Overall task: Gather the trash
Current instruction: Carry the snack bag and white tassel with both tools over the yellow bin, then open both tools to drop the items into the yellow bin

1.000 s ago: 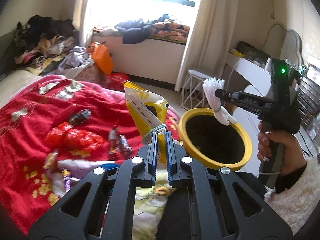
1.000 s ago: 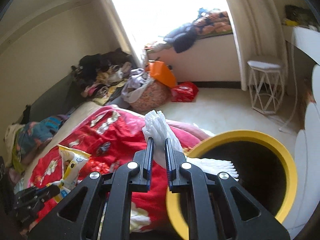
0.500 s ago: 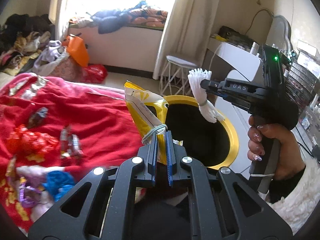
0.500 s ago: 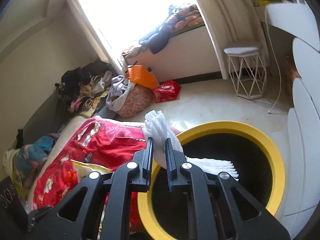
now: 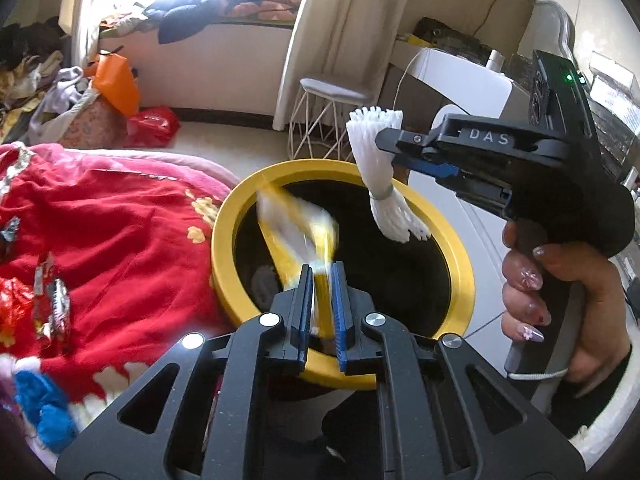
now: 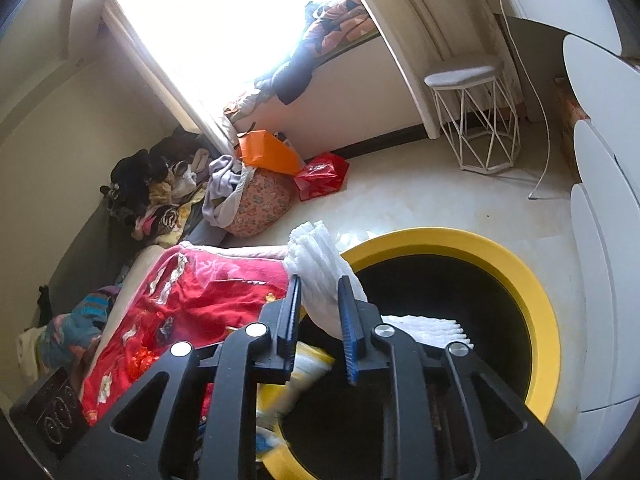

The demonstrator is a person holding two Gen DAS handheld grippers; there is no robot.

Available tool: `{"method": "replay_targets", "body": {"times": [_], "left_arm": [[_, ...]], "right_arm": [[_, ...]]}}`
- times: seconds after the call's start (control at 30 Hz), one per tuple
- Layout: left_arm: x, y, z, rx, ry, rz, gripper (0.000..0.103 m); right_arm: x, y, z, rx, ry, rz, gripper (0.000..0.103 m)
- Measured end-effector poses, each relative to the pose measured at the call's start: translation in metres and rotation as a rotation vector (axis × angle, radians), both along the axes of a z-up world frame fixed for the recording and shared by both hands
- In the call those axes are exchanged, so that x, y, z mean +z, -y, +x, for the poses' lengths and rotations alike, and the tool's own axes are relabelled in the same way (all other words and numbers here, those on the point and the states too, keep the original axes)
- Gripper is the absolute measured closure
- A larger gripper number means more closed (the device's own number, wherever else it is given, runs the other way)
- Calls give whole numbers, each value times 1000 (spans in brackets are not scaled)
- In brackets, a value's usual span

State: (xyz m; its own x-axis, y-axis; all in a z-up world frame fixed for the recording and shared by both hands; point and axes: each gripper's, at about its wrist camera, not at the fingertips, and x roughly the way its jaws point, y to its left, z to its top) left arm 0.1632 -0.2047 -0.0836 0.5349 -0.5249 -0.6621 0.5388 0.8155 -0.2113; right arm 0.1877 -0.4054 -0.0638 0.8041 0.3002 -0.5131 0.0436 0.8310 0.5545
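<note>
Left wrist view: yellow snack bag [image 5: 296, 236], blurred and crumpled, is seen between the opening jaws of the left gripper [image 5: 322, 284], over the yellow-rimmed bin [image 5: 224, 216]. White foam net [image 6: 320, 268], ribbed w/ frayed ends, is seen between the opening jaws of the right gripper [image 6: 320, 300], pads apparently off it, above the bin's mouth.

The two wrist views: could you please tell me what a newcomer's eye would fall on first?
First, the yellow-rimmed bin beside the red blanket. Over its mouth the left tongs are opening around a blurred yellow snack bag, while the right tongs, also opening, have a white foam net between them. Loose wrappers lie on the blanket.
</note>
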Motion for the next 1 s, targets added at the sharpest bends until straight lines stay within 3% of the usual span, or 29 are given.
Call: {"method": "replay_targets", "body": {"times": [0.07,0.1,0.2,0.27,0.33,0.67,1.0], "left_arm": [[-1,-3,2,3,-9,-24,65],[-1,-5,2,10,-10,-34,58],[2,-11,0,35,-3,-39,50],[7,-17,-4,66,8,-48,24],[13,-26,-8,96,27,-59,12],[36,-77,-22,252,92,-59,11],[55,-119,-38,338,166,-58,11]], "right_arm": [[-2,3,0,-7,0,-2,69],[-2,4,1,-7,1,-5,66],[-3,4,0,-15,-1,-27,62],[-3,2,1,-19,-5,-43,59],[-1,-1,0,-22,-6,-61,56],[13,-34,-3,28,32,-169,40],[30,-70,-10,102,82,-217,36]]}}
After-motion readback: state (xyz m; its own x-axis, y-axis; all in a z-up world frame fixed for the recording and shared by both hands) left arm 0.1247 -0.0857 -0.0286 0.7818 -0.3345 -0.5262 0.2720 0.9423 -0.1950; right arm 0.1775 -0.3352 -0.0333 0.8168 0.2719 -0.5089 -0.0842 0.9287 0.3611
